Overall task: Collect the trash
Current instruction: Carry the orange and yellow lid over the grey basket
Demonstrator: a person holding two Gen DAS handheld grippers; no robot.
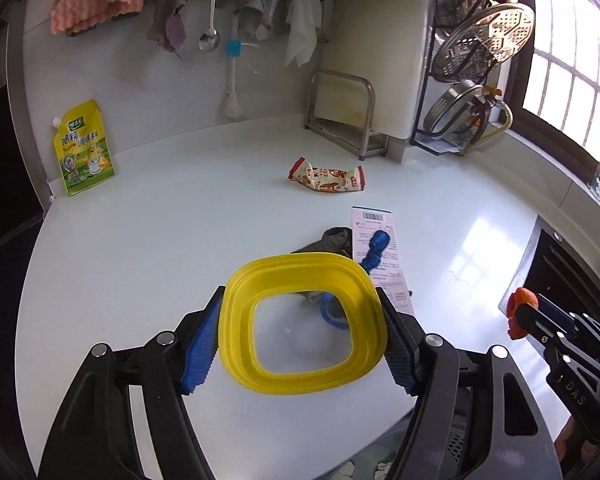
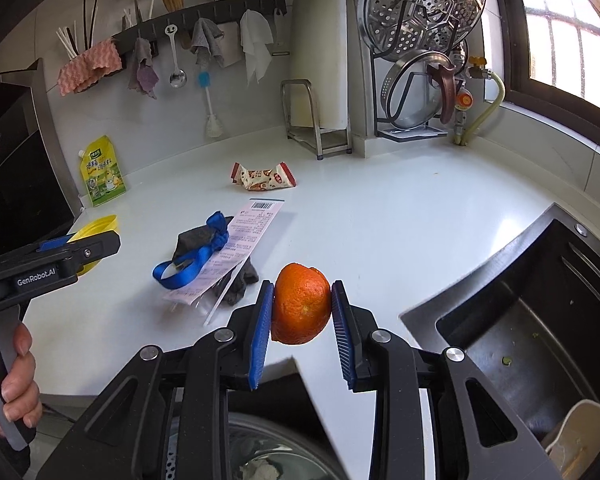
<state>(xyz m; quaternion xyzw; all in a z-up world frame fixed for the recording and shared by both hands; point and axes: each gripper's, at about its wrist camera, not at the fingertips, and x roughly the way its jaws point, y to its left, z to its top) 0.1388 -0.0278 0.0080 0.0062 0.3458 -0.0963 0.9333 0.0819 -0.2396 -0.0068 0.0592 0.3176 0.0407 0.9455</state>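
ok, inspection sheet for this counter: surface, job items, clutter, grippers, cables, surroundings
surface: white counter, glossy, sink at its right.
job's things: snack wrapper, receipt, grey rag with blue strap across it; bin below the counter edge.
clutter: yellow pouch upright against the wall.
grippers: left gripper shut on yellow lid; right gripper shut on orange peel.
cables: nothing seen.
surroundings: hanging cloths, spoon, brush, steamer rack, window.
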